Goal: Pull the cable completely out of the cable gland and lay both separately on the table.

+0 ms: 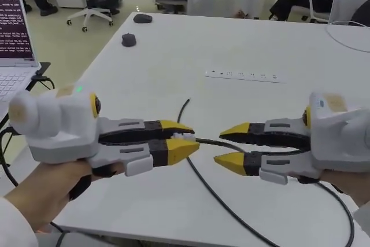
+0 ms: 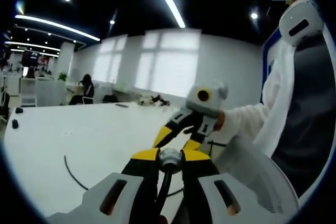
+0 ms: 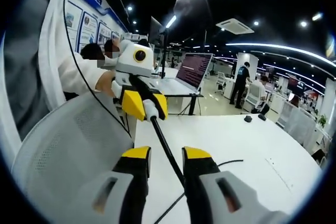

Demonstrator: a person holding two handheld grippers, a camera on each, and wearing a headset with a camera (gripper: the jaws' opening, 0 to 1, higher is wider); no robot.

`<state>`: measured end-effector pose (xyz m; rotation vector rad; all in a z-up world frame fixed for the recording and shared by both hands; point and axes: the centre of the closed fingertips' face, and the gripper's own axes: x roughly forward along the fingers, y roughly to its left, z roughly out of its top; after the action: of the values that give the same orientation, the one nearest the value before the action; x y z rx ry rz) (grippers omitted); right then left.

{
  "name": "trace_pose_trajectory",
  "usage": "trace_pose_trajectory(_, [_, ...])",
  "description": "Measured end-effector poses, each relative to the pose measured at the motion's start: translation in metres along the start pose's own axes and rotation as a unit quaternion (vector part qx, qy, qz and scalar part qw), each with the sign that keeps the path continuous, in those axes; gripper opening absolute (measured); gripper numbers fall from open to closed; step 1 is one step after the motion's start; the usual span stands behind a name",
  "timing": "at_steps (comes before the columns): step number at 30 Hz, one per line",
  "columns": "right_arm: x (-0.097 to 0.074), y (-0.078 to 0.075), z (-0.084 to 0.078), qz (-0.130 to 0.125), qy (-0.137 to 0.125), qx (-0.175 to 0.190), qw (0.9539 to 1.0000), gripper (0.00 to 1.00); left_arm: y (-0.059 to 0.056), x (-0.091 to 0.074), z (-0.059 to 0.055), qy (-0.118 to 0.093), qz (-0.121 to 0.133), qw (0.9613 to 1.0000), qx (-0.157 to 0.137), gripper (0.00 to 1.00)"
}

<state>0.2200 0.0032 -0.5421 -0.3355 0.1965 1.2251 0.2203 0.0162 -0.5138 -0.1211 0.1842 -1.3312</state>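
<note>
While the left gripper (image 1: 192,137) is pinching the cable gland (image 2: 169,157) between its yellow tips, the right gripper (image 1: 219,146) is facing it from 3 o'clock, tip to tip, both hanging over the table (image 1: 231,44).

Right tongs are standing narrowly parted, straddling the black cable (image 1: 207,142) just where it is leaving the gland. In the right gripper view the cable is running up the gap between the jaws with neither pad clearly pressing it. Not gripping, by my reading.

The gland is sitting at the very tip of the left jaws, its pale end pointing toward 3 o'clock. Holding it by the tips seems to be leaving the cable's exit free, so the other tool can close right beside it. The in-line, opposed hold is making sense too: a pull would be running straight along the bore rather than bending the cable.

From under the left jaws the cable is trailing toward 5 o'clock across the table, and another stretch is curling toward 12 o'clock. Extraction is looking not yet done, and neither piece is lying separate.

Next is likely calling for the right tongs to close, then the hands to draw apart. Risk: the jacket slipping through the pads.

Off the work: power strip (image 1: 245,75) lying at 1 o'clock, mouse (image 1: 128,40) at 11 o'clock, well apart.
</note>
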Motion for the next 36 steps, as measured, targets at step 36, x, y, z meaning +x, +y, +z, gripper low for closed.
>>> trace_pose_trajectory(36, [0.006,0.009,-0.005,0.031,-0.005,-0.016,0.9994,0.02,0.000,0.002,-0.006,0.014,-0.003,0.9998,-0.011,0.17])
